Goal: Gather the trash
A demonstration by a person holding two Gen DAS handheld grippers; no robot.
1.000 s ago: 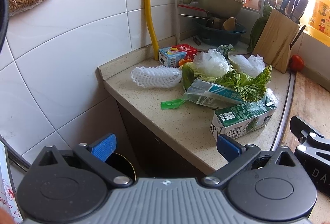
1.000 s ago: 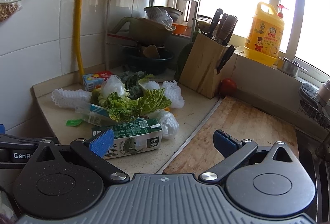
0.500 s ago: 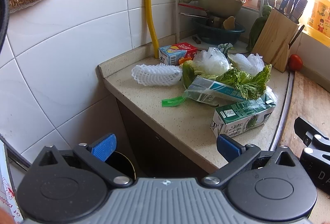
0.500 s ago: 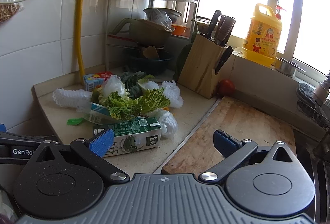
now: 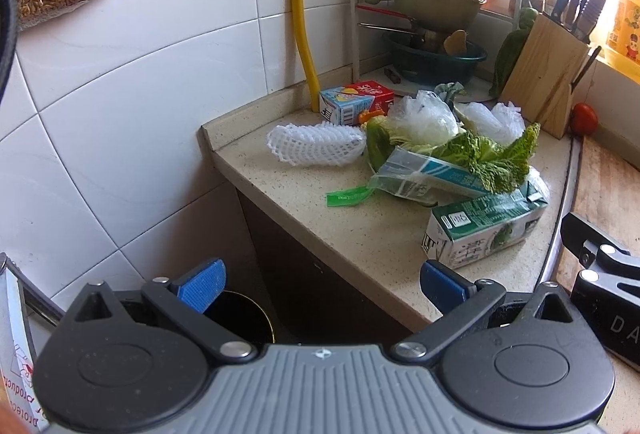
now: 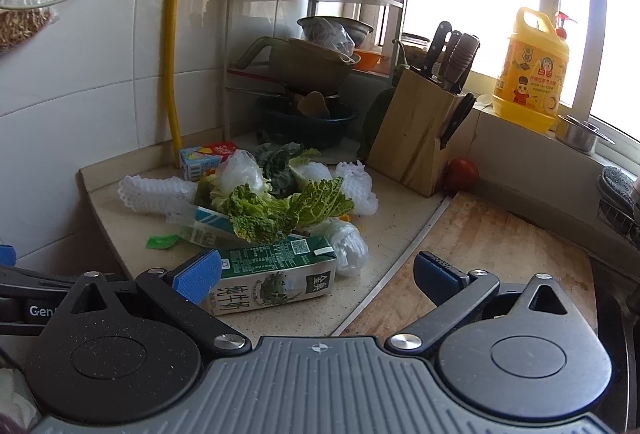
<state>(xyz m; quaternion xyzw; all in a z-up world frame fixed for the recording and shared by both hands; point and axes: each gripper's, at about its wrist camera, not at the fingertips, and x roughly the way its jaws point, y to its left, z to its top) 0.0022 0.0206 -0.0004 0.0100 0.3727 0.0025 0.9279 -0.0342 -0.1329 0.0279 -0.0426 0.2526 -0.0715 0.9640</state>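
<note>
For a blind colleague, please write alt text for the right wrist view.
An open right claw hovers before a green milk carton lying on a kitchen counter, with cabbage leaves, white foam nets and a knife block behind.

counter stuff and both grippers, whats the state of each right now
left gripper: open, empty
right gripper: open, empty
milk carton: lying on its side
net sleeve: lying flat, empty
cabbage leaves: loose on the pile
knife block: upright, knives in
tomato: whole
</note>
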